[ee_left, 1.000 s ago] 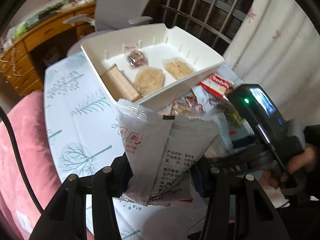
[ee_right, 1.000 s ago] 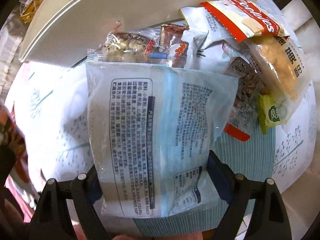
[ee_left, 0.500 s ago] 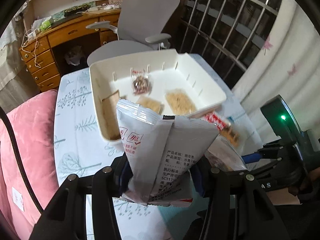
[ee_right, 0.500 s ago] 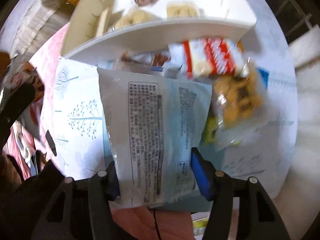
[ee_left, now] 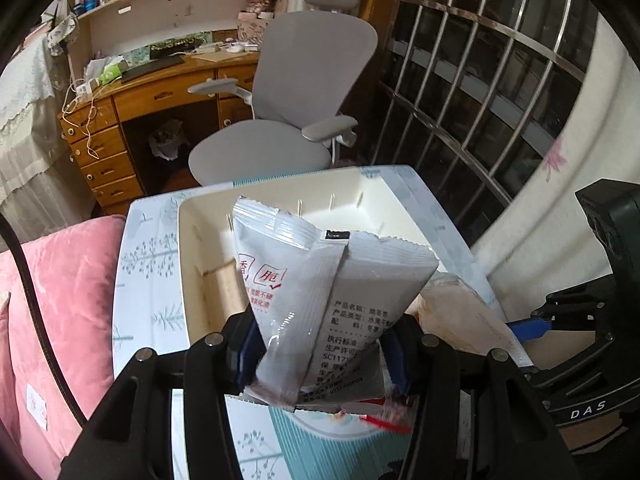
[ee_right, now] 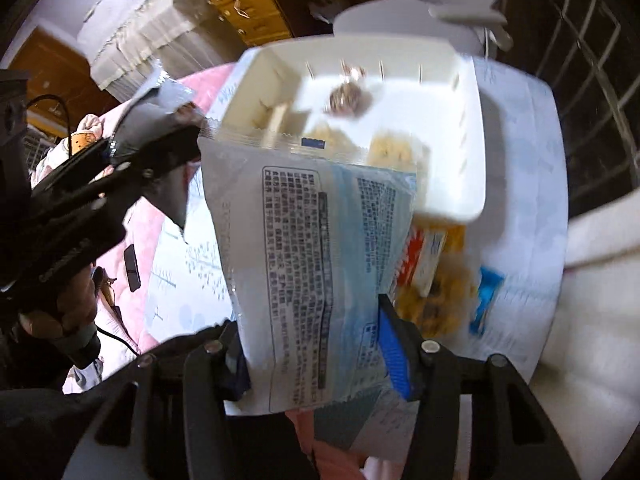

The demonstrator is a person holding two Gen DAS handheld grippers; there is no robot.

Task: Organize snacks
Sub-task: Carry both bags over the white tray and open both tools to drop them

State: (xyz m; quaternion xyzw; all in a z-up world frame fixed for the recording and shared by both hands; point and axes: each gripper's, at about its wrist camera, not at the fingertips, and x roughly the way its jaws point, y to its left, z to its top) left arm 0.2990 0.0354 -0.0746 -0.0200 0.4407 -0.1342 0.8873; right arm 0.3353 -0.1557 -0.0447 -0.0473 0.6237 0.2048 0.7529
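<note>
Gripping a grey snack packet at its lower end, the left hand-held gripper holds it upright in front of the white tray on the bench; a grey office chair stands behind.

Right wrist view: the right hand-held gripper pinches a blue-and-white packet above the bench, before the tray, which holds small snacks. Loose packets lie just beside the tray.
</note>
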